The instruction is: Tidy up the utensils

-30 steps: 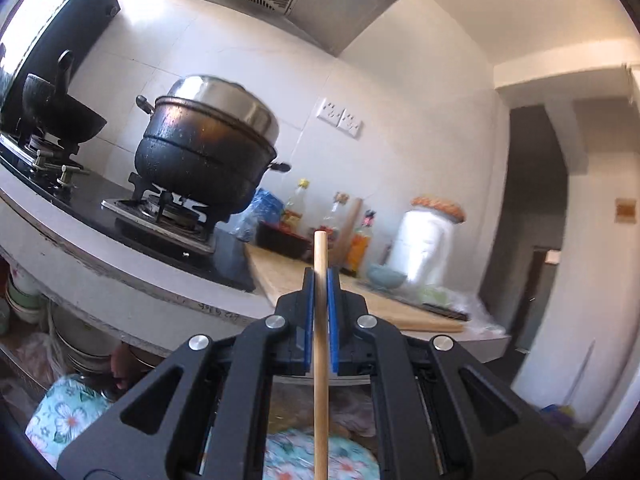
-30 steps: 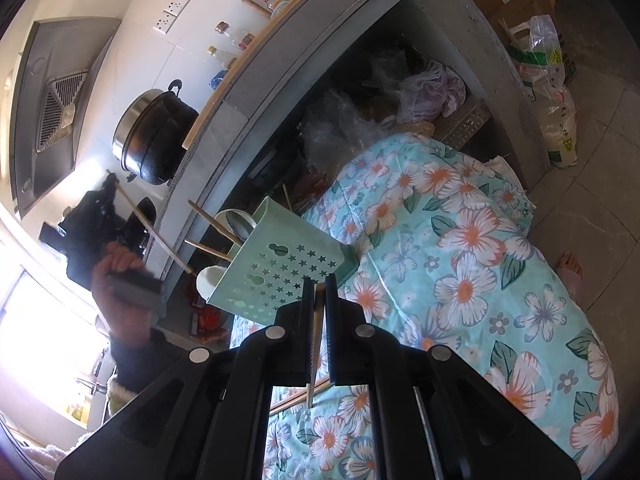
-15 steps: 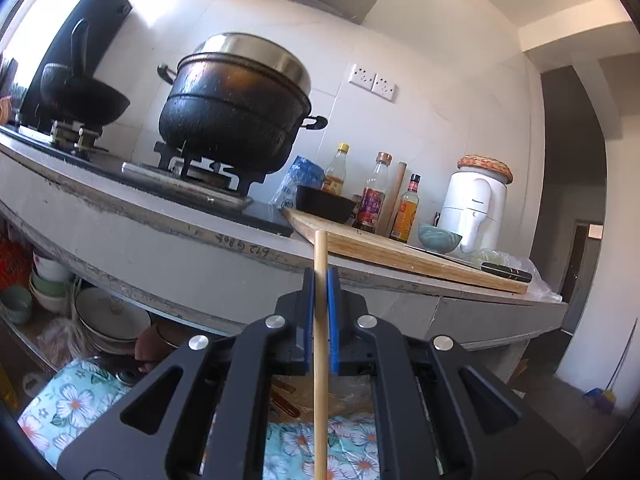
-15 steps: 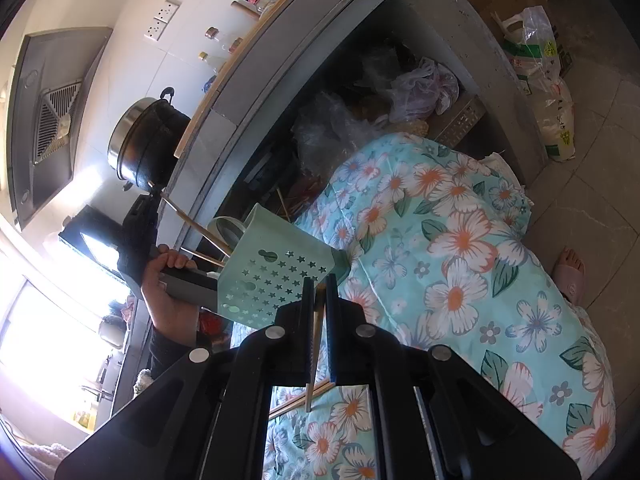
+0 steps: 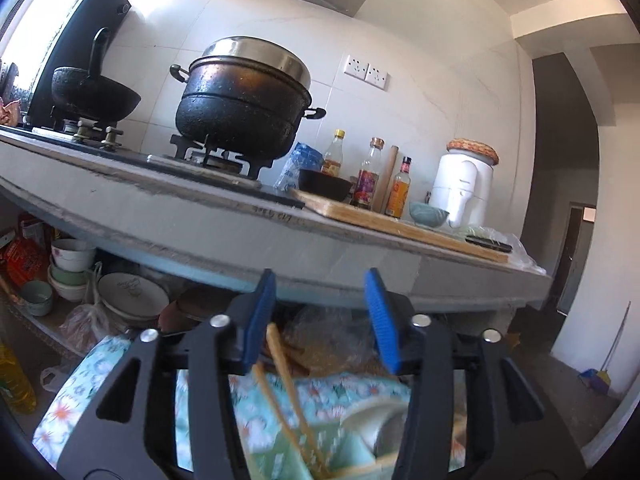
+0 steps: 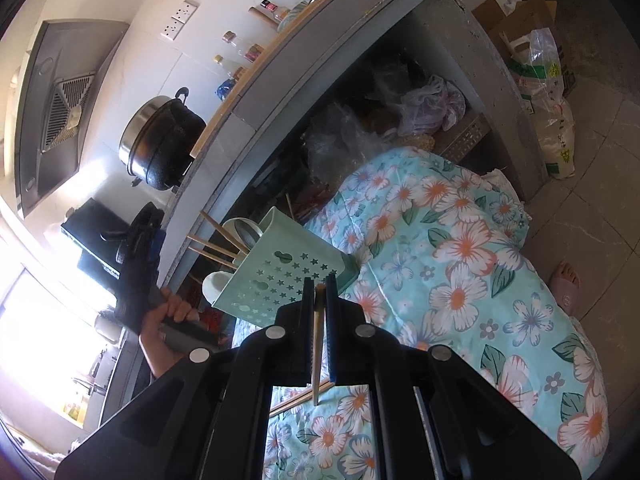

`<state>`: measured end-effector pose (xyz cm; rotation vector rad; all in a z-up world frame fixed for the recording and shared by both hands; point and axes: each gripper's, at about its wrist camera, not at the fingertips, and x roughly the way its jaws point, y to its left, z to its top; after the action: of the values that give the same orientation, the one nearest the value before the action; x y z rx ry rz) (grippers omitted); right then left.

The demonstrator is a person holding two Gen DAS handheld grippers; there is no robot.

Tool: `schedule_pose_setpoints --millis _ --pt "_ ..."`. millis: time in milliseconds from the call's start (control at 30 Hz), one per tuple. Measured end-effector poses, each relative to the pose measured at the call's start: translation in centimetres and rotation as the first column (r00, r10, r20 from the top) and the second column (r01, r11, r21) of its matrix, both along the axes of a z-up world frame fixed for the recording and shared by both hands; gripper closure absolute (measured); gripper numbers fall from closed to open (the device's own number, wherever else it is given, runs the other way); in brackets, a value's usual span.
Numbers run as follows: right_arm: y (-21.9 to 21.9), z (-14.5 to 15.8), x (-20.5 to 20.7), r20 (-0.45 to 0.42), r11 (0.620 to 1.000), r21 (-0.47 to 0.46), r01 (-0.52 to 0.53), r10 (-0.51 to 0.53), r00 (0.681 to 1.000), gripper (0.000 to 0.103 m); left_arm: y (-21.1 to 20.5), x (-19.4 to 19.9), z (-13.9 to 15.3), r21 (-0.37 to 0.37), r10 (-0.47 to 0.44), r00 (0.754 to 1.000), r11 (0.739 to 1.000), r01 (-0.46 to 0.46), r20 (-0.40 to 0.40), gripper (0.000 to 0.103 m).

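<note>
Holding: right hand-held gripper [image 6: 320, 300] was clamped on one chopstick [image 6: 317, 344], which ran down between its closed fingers.
Left hand-held gripper [image 5: 320, 316]: its blue-padded fingers [image 5: 260, 316] stood wide apart, gripping nothing; a hand [image 6: 160, 332] held it beside the caddy.
Caddy [image 6: 280, 276]: a mint-green holder with star-shaped holes lay tilted on the floral cloth [image 6: 460, 280], just ahead of the right gripper.
In the caddy: several wooden chopsticks [image 6: 212, 246] stuck out of its open end, with a pale spoon [image 6: 214, 285] at its rim.
From the left camera: two chopsticks [image 5: 288, 396] slanted up below the open fingers, blurred.
Loose: another chopstick [image 6: 298, 398] lay on the cloth under the right gripper.
Counter [image 5: 200, 224]: a grey slab carried a blackened pot [image 5: 244, 108] on a burner, a wok [image 5: 94, 92], sauce bottles [image 5: 370, 176], a cutting board [image 5: 400, 224] and a white appliance [image 5: 464, 184].
Below the counter: stacked bowls [image 5: 72, 268] sat on a shelf.
</note>
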<state>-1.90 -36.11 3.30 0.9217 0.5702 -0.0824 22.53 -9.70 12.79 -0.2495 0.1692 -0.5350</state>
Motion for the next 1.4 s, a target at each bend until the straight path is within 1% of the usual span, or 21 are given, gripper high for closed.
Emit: schedule_pose_setpoints --millis 67,133,200,233,367,433,500,633,700,800,867,933,1033,1167,1233,1267,1400 --pt "0.3 0.4 -0.2 0.006 1.000 -0.010 0.001 0.000 1.000 0.098 0.8 -1.3 -0.2 0.024 -0.008 1.000 1.000 0.009 -0.026 0.047" --pt "0.4 0.8 -0.2 0.013 1.000 -0.021 0.001 -0.001 1.000 0.098 1.5 -2.4 -0.5 0.050 -0.019 0.998 0.999 0.022 -0.059 0.043" --pt "0.5 1.5 -0.3 0.028 0.999 -0.037 -0.002 0.003 1.000 0.098 2.2 -3.6 -1.0 0.073 -0.032 0.994 0.997 0.039 -0.102 0.037" --pt "0.6 1.9 -0.3 0.036 0.999 -0.046 -0.005 0.006 0.999 0.098 2.3 -4.2 -1.3 0.099 -0.046 0.991 0.993 0.059 -0.128 0.034" --pt "0.8 4.8 0.1 0.093 0.994 -0.102 -0.025 0.035 0.995 0.098 2.6 -6.5 -3.2 0.189 -0.077 0.972 0.975 0.120 -0.221 0.025" --pt "0.8 6.5 0.5 0.126 0.990 -0.134 -0.033 0.050 0.991 0.098 2.8 -7.4 -4.1 0.206 -0.084 0.962 0.969 0.140 -0.260 0.021" --pt "0.8 8.6 1.1 0.169 0.984 -0.173 -0.041 0.071 0.983 0.098 2.9 -8.3 -5.1 0.231 -0.081 0.950 0.961 0.155 -0.301 0.020" --pt "0.9 12.7 3.4 0.249 0.967 -0.249 -0.057 0.121 0.961 0.098 3.4 -9.5 -6.8 0.270 -0.042 0.937 0.952 0.142 -0.346 0.016" --pt "1.1 14.8 5.2 0.279 0.954 -0.294 -0.064 0.149 0.949 0.098 3.6 -9.9 -7.2 0.282 -0.031 0.935 0.949 0.139 -0.354 0.014" --pt "1.4 16.7 7.7 0.304 0.940 -0.334 -0.072 0.179 0.936 0.098 4.1 -10.4 -7.6 0.310 -0.011 0.937 0.942 0.127 -0.350 0.013" --pt "1.8 17.4 9.7 0.309 0.930 -0.359 -0.078 0.198 0.930 0.098 4.4 -10.7 -7.8 0.321 0.003 0.936 0.940 0.118 -0.353 0.013" --pt "2.4 17.7 11.7 0.300 0.919 -0.385 -0.090 0.217 0.929 0.098 4.5 -10.8 -7.9 0.326 0.007 0.934 0.938 0.118 -0.358 0.012" --pt "3.8 17.4 14.5 0.256 0.890 -0.443 -0.106 0.238 0.937 0.098 4.4 -10.8 -7.8 0.349 0.018 0.937 0.930 0.112 -0.349 0.012" --pt "5.9 15.8 17.3 0.180 0.845 -0.517 -0.137 0.264 0.947 0.098 4.4 -10.9 -7.7 0.362 0.030 0.940 0.927 0.101 -0.340 0.012" --pt "7.1 14.7 18.2 0.144 0.819 -0.553 -0.151 0.273 0.951 0.098 4.4 -10.8 -7.7 0.363 0.032 0.938 0.926 0.101 -0.344 0.012" --pt "8.1 13.9 18.9 0.112 0.795 -0.581 -0.177 0.293 0.949 0.098 4.3 -10.8 -7.8 0.366 0.035 0.937 0.925 0.101 -0.347 0.012" --pt "10.3 12.0 19.8 0.031 0.736 -0.623 -0.263 0.360 0.933 0.096 4.1 -11.0 -8.0 0.376 0.040 0.935 0.921 0.103 -0.353 0.012"
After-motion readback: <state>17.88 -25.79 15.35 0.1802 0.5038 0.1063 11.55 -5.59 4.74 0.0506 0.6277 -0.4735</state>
